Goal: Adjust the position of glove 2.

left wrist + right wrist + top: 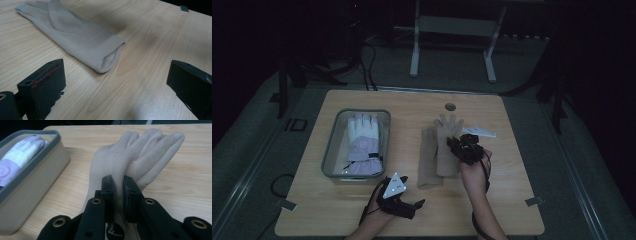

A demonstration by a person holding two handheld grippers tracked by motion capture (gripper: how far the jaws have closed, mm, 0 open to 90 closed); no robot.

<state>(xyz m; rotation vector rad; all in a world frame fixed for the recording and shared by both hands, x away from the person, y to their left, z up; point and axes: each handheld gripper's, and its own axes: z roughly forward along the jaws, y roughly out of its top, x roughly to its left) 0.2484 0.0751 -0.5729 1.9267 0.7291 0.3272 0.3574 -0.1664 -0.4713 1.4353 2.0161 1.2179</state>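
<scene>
The beige glove [140,155] you have lies on the table [512,200] right of the grey bin [332,150], beside its mate [428,160]; it looks light, soft and floppy, so pinch a fold of fabric by the palm and expect the rest to drape. Your right gripper [119,187] is clamped tight on that fold, while your left gripper [117,82] rests with jaws wide apart, holding nothing, near the mate's cuff.

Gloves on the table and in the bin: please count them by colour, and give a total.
Beige gloves: 2, one lying flat and one pinched by the right gripper
White glove: 1, in the grey bin
Total: 3 gloves
</scene>
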